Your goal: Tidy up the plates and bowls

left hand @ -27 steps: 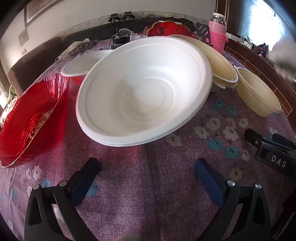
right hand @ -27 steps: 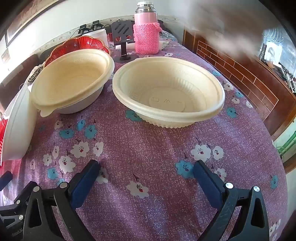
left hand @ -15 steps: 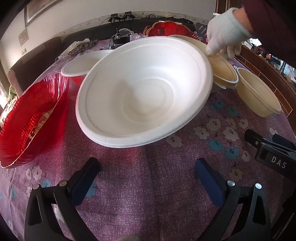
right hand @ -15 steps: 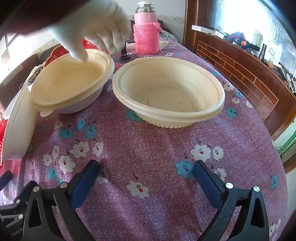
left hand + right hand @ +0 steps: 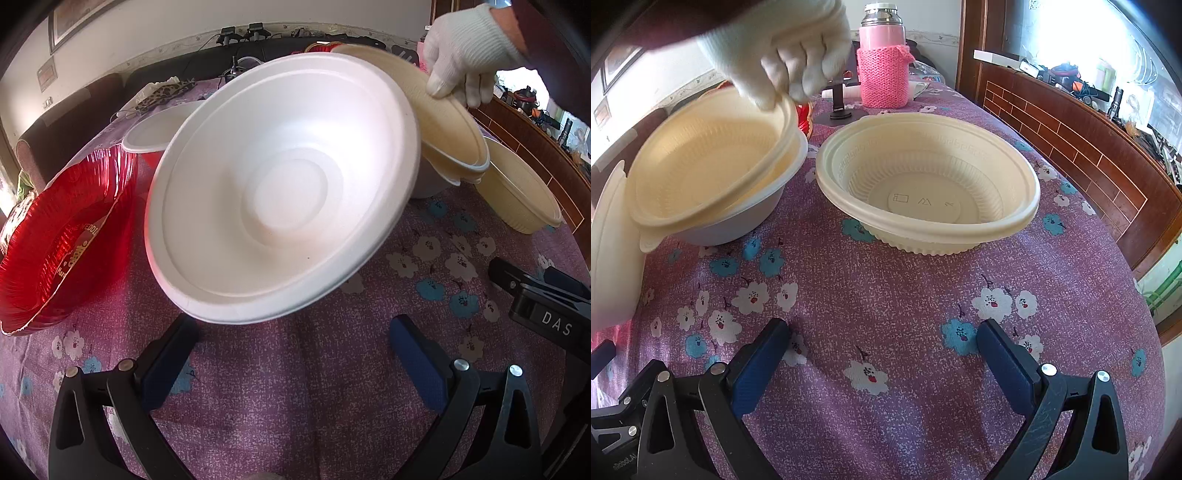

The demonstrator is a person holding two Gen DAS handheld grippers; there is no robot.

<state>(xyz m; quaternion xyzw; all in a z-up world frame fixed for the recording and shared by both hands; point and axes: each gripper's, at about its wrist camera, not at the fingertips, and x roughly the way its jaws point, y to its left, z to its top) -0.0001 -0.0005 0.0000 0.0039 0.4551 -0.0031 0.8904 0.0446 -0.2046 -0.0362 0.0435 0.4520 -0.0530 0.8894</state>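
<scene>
My left gripper (image 5: 291, 354) and right gripper (image 5: 882, 354) both gape wide, holding nothing. The white bowl (image 5: 284, 184) sits at twelve o'clock of the left; the cream bowl (image 5: 927, 181) at twelve of the right, with a gloved hand (image 5: 783, 48) tilting another cream bowl (image 5: 713, 162) at ten.

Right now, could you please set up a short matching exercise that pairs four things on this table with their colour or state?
Things:
1. flask
2. gloved hand
3. ribbed bowl
4. left claw

States:
A. open, holding nothing
B. wrapped in a pink knitted sleeve
C. gripping the rim of a tilted cream bowl
D. standing alone on the flowered cloth

Pairs: 1-B, 2-C, 3-D, 4-A
</scene>
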